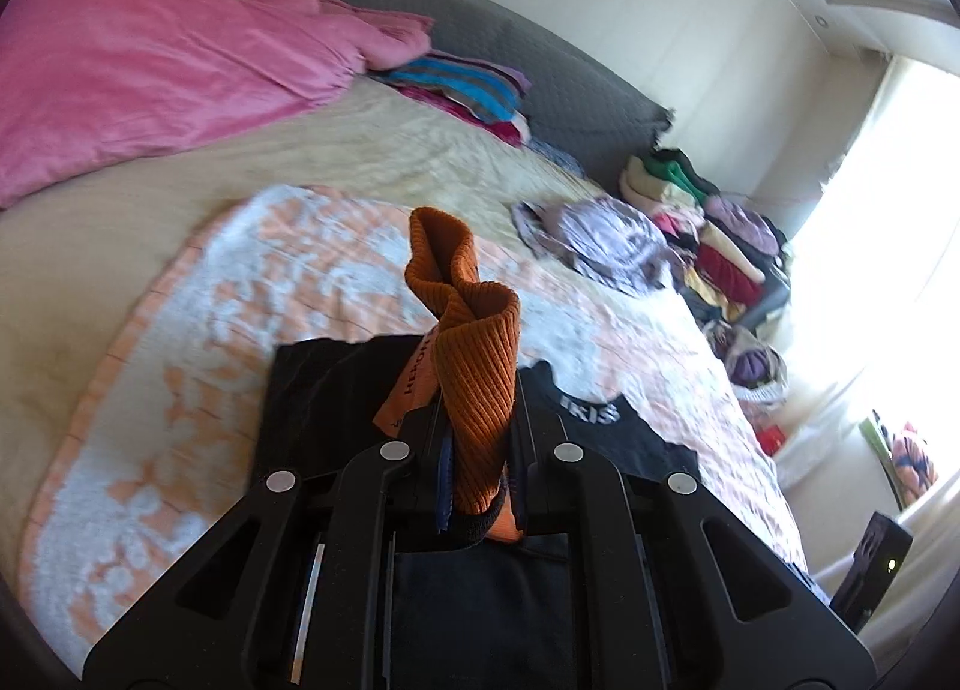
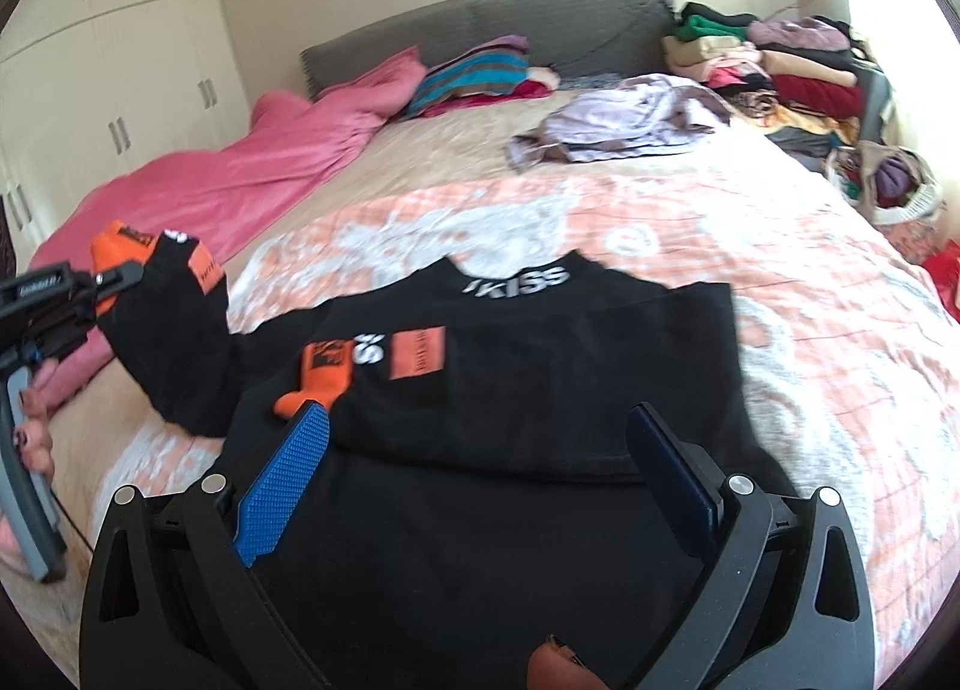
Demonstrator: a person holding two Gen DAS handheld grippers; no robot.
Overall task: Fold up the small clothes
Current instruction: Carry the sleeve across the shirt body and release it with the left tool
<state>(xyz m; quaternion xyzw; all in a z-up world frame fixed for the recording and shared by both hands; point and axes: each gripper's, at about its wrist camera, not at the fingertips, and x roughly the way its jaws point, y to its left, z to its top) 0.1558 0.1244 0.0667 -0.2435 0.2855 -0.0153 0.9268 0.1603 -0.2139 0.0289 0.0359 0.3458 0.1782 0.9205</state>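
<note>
A bedroom with white built-in wardrobes (image 2: 120, 90) holds a wide bed (image 2: 456, 150) against a grey quilted headboard (image 2: 540, 12). A pink duvet (image 1: 120, 60) is bunched along one side of it, and an orange-and-white floral blanket (image 1: 240, 282) covers the near part. Stacks of folded clothes (image 2: 798, 72) stand at the far corner by the bright window, with a crumpled lilac garment (image 2: 630, 120) on the mattress just in front of them.

On the blanket lies a black sweatshirt (image 2: 540, 366) with white lettering at its neck, one sleeve folded across the chest so its orange ribbed cuff (image 2: 318, 375) rests on the body. The other sleeve (image 2: 174, 342) is raised off the bed to the side. The left gripper (image 1: 477, 450) is clamped on that sleeve's orange cuff (image 1: 474, 342), which sticks up between its fingers. The right gripper (image 2: 480, 468) hovers over the sweatshirt's lower body with its blue-padded fingers (image 2: 288, 480) spread wide, holding nothing.
</note>
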